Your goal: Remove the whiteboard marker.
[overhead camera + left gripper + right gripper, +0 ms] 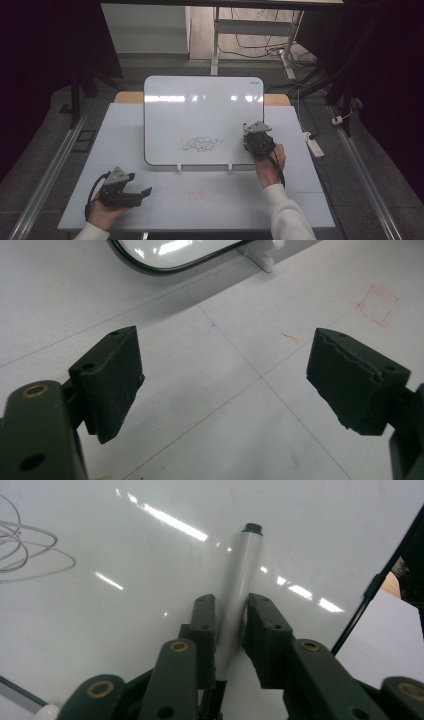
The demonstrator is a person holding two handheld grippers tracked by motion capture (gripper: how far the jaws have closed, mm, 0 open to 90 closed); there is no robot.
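Fingers [207,630] of the right gripper [227,630] are clamped on a grey marker [239,580] whose long axis runs straight ahead, its tip toward the whiteboard [200,105] right of the scribble [201,145], while the left gripper [225,385] idles wide apart over the table [210,200].

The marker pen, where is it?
In the right gripper view, the marker pen sits gripped between the right tongs, against the whiteboard, right of the scribble.

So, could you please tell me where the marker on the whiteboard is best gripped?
Grip the marker across its straight grey barrel, near the rear end, coming along its length from behind. The round barrel suits the flat jaws, as the right gripper shows.
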